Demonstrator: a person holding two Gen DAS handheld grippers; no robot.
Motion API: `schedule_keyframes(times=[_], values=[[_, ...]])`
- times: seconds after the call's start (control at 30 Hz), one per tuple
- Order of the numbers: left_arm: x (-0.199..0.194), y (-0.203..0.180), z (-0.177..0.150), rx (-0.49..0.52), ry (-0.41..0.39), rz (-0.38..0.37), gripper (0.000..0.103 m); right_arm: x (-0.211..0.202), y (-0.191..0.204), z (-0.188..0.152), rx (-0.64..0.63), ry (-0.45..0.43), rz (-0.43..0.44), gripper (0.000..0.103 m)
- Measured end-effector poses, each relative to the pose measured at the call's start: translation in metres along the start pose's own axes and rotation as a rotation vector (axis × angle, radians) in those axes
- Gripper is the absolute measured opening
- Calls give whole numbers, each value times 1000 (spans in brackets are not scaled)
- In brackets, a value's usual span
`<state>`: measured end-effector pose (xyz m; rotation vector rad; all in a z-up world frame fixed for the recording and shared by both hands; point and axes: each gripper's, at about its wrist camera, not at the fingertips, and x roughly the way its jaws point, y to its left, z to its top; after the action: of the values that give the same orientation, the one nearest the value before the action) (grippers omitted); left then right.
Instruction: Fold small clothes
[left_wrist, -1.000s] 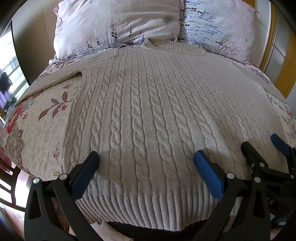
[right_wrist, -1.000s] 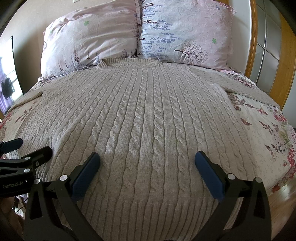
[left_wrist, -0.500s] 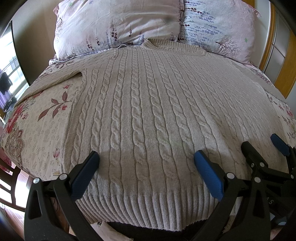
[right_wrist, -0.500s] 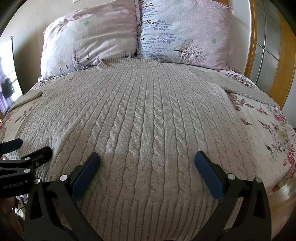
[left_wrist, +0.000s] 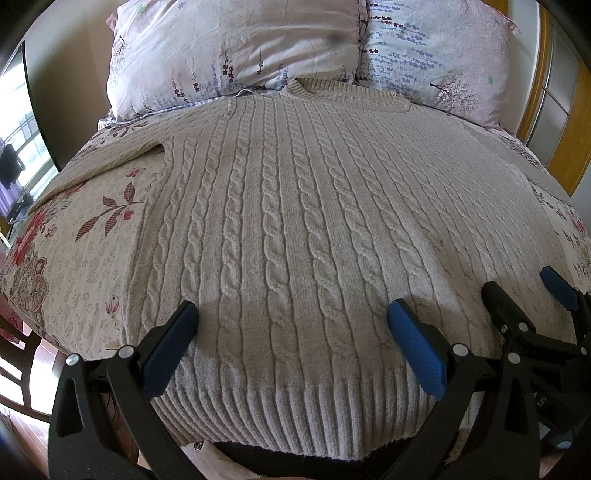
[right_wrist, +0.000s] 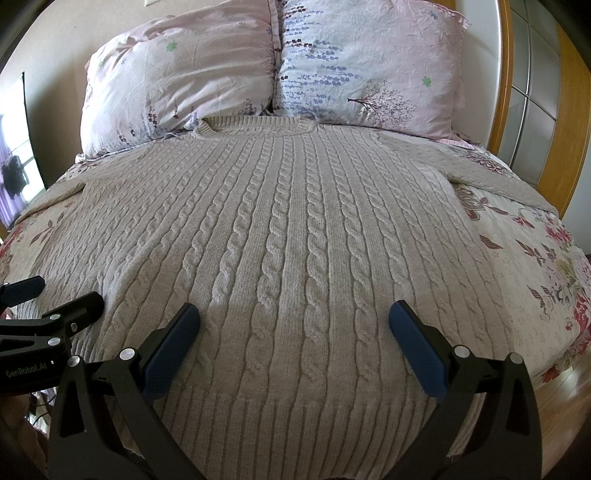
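Observation:
A beige cable-knit sweater (left_wrist: 295, 206) lies flat and spread out on the bed, collar towards the pillows, ribbed hem nearest me; it also shows in the right wrist view (right_wrist: 295, 229). Its sleeves stretch out to either side. My left gripper (left_wrist: 291, 321) is open and empty, hovering just above the hem on the left half. My right gripper (right_wrist: 293, 321) is open and empty above the hem on the right half. Each gripper shows at the edge of the other's view: the right one (left_wrist: 524, 291) and the left one (right_wrist: 55, 295).
Two floral pillows (left_wrist: 236, 48) (right_wrist: 369, 70) lean at the head of the bed. A floral bedsheet (left_wrist: 74, 236) covers the mattress. A wooden headboard (right_wrist: 554, 122) stands at the right. A window (left_wrist: 14, 147) is at the left, wooden floor (right_wrist: 569, 406) at the bed's edge.

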<state>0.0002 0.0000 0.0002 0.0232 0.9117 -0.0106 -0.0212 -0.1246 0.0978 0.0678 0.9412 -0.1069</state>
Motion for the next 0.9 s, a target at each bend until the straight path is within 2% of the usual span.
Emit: schedule_keyframes(times=[0.27,0.73,0.8,0.9], values=[[-2,0,3,13,22,-9,101,2,-1,2,-6,15,4,102],[12,2,26,88,164,-55,101,11,-7,12,-110,97,107,102],[13,3,32,103,148,-60,101,13,-12,19,-121,128,150,102],[12,6,48,108,84,-32,101,13,-51,42,-4,113,200,102]])
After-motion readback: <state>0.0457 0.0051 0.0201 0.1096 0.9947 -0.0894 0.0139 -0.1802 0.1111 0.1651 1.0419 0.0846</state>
